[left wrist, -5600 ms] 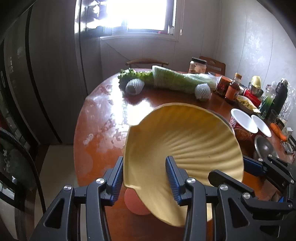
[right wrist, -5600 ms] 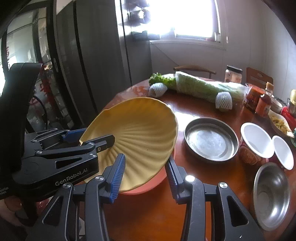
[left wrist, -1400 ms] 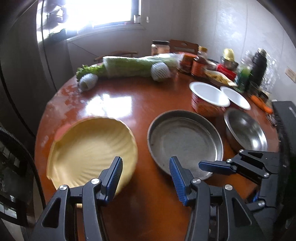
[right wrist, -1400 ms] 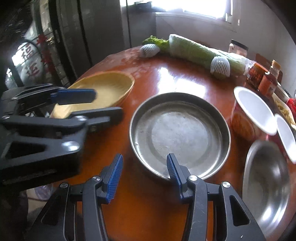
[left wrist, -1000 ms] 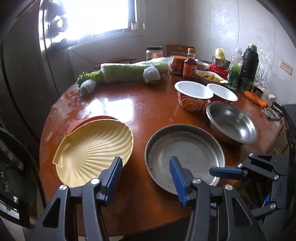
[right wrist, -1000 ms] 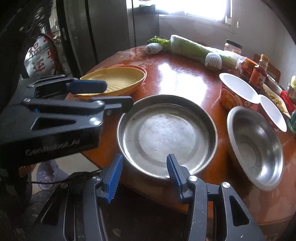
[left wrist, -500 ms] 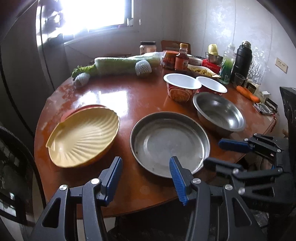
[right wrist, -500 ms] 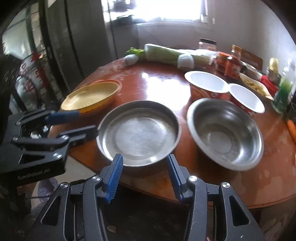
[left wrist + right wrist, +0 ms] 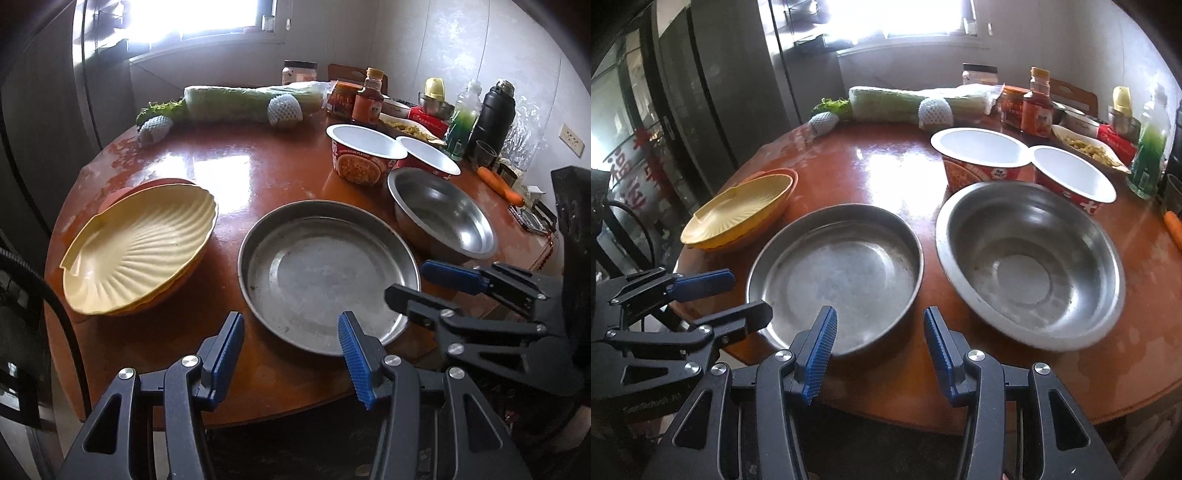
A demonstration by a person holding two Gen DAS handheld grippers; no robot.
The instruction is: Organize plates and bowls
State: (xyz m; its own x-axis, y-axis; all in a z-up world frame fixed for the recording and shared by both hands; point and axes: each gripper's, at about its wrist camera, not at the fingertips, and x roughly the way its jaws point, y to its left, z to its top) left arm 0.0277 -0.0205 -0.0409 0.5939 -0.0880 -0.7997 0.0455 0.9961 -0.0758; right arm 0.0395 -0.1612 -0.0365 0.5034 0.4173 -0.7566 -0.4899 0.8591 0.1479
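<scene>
Both grippers are just hanging over the near edge of the round reddish-brown wooden table (image 9: 258, 166), jaws parted with nothing between them. Left gripper (image 9: 291, 349) sits at 6 o'clock of the shallow round steel pan (image 9: 325, 273), which is empty. Right gripper (image 9: 877, 347) hovers between that pan's rim and the deeper steel bowl (image 9: 1030, 258) at its 1 o'clock, also empty. Off at 9 o'clock the cream shell-shaped plate (image 9: 140, 247) rests stacked on an orange plate (image 9: 155, 184). Two red instant-noodle cups (image 9: 982, 155), white and empty inside, sit touching at 12 o'clock of the bowl.
</scene>
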